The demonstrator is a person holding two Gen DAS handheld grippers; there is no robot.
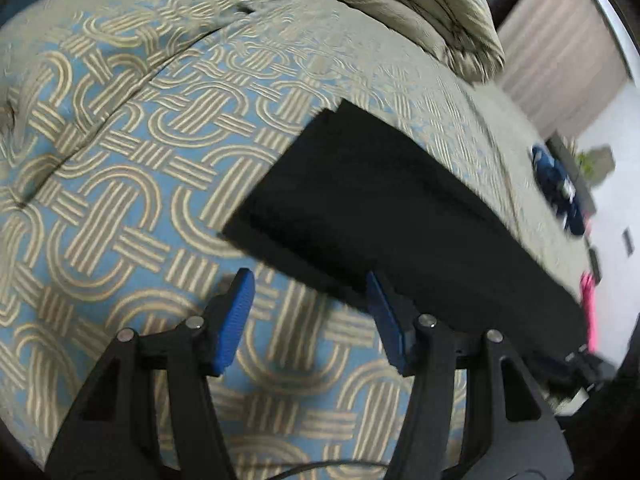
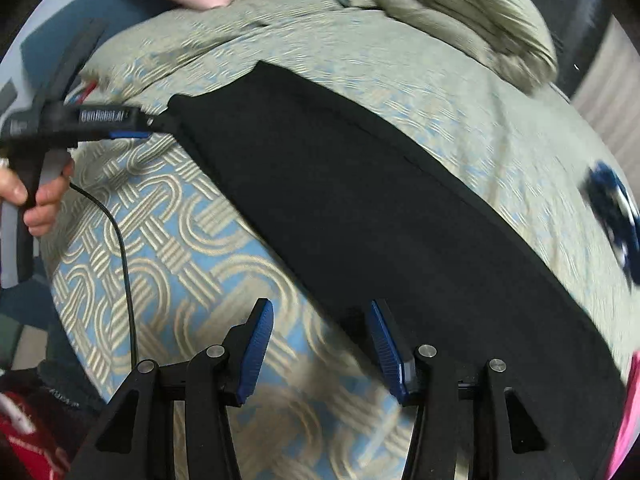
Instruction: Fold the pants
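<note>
Both the left gripper (image 1: 310, 320) and right gripper (image 2: 322, 350) gape empty beside the black pants (image 2: 360, 200); risk: pinching the patterned bedspread (image 2: 180, 240) along with the hem

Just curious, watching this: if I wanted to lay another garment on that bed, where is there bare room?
The patterned bedspread is bare on the near side of the black pants, toward the claws. A narrower bare strip runs beyond the pants. It is crowded by the bunched olive blanket and the dark blue item.
</note>
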